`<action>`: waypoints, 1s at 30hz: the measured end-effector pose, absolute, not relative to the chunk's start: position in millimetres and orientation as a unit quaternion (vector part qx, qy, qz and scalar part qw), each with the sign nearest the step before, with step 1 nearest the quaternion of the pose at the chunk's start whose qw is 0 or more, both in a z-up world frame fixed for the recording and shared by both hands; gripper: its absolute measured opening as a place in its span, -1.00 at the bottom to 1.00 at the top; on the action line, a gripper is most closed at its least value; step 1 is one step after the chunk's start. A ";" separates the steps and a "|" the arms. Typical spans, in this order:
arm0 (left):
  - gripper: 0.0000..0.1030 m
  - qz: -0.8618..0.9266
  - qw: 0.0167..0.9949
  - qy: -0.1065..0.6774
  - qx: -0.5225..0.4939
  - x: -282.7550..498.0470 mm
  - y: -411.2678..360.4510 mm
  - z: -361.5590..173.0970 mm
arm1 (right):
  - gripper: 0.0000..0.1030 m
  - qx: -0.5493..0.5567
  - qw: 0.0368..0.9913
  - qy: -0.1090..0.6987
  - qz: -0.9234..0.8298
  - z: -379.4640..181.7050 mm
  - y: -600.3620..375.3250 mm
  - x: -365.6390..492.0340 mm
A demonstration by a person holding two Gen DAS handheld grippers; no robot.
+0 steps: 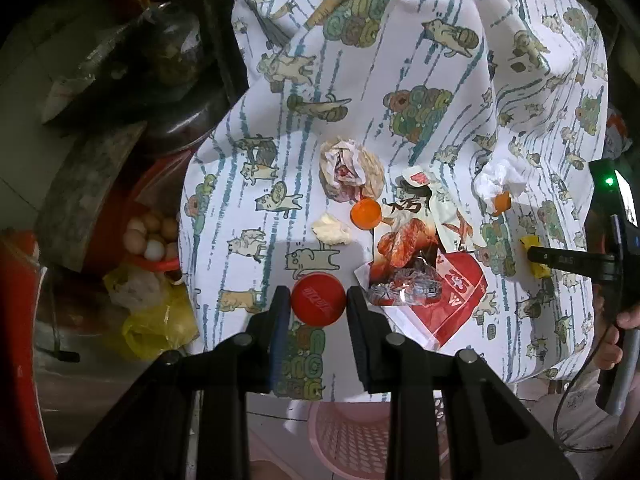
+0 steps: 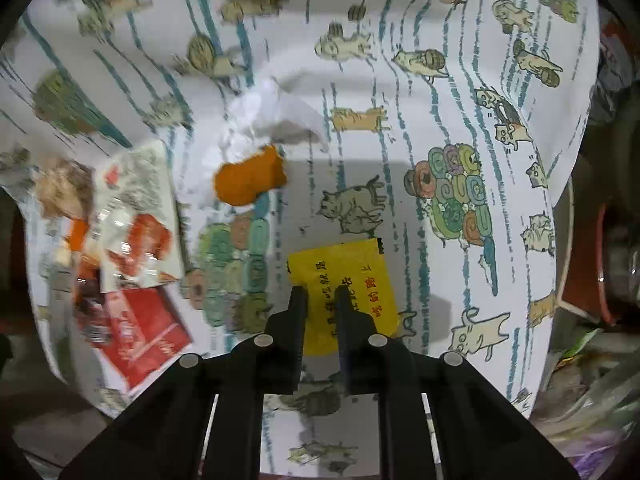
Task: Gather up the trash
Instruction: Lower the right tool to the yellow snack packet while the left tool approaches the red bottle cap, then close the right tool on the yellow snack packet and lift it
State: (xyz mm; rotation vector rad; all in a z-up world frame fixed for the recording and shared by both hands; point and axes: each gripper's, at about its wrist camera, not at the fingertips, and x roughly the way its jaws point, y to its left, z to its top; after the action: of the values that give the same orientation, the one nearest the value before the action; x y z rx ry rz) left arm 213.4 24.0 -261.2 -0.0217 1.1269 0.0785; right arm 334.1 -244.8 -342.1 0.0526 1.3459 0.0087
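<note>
Trash lies scattered on a cat-print cloth (image 1: 400, 60). Left gripper (image 1: 319, 306) is clamped on a red cap (image 1: 318, 299), held just above the cloth edge. Right gripper (image 2: 322, 300) has jaws nearly closed, pinching a yellow packet (image 2: 360, 280) that lies flat. Step looks like pickup; next, prob. lift both & drop into the pink basket (image 1: 352, 432) below. Left over: wrappers (image 1: 420, 264), orange cap (image 1: 366, 212), tissue (image 1: 502, 180), crumpled paper (image 1: 350, 170).
</note>
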 end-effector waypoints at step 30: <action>-0.48 0.060 0.848 0.526 -0.010 206.4 33.3 -257.0 | -0.27 0.006 0.771 0.636 -0.012 -355.0 -254.2 339.0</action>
State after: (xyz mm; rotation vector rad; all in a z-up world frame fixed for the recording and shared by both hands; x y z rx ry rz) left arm 206.4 33.3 -257.0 -0.0219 1.1091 0.1266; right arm 339.0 -254.2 -355.0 0.0124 1.3799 -0.0250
